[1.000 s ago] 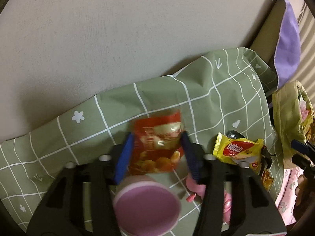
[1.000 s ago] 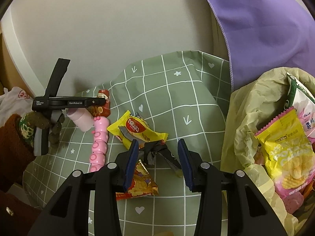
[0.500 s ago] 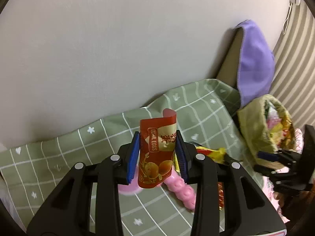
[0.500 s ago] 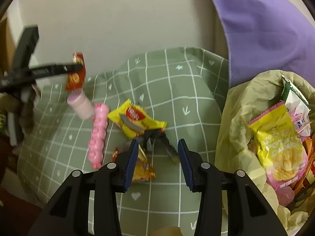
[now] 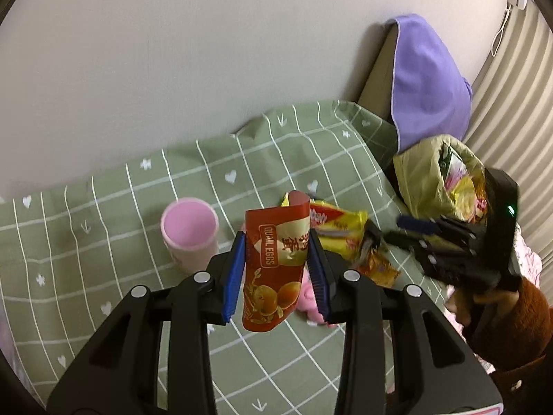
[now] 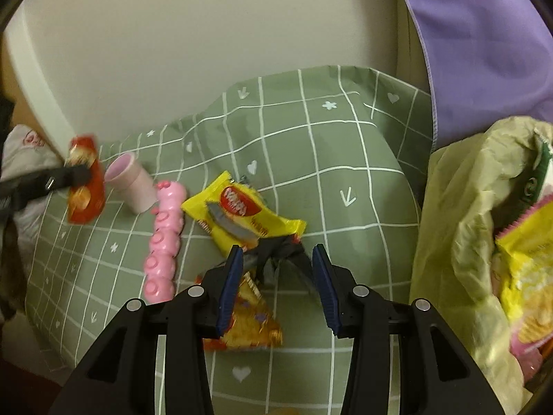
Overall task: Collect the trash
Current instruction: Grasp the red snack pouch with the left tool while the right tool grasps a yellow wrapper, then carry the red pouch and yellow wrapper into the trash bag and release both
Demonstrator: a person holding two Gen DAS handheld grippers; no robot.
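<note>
My left gripper [image 5: 276, 269] is shut on a red quail-egg wrapper [image 5: 276, 263] and holds it lifted above the green checked cloth [image 5: 103, 207]; the wrapper also shows in the right wrist view [image 6: 84, 186]. My right gripper [image 6: 276, 280] is open and hovers over a dark crumpled wrapper [image 6: 276, 259], with a yellow snack wrapper [image 6: 242, 214] just beyond it and an orange wrapper [image 6: 252, 321] under its left finger. The yellow-green trash bag [image 6: 466, 242] full of wrappers stands at the right.
A pink cup [image 5: 190, 231] stands on the cloth, and a pink caterpillar toy [image 6: 164, 238] lies beside it. A purple cloth [image 5: 428, 83] hangs over a board at the back right. A pale wall runs behind the cloth.
My left gripper closed on the red wrapper and lifted it off the cloth, then swung right toward the trash bag. My right gripper stayed open over the dark wrapper.
</note>
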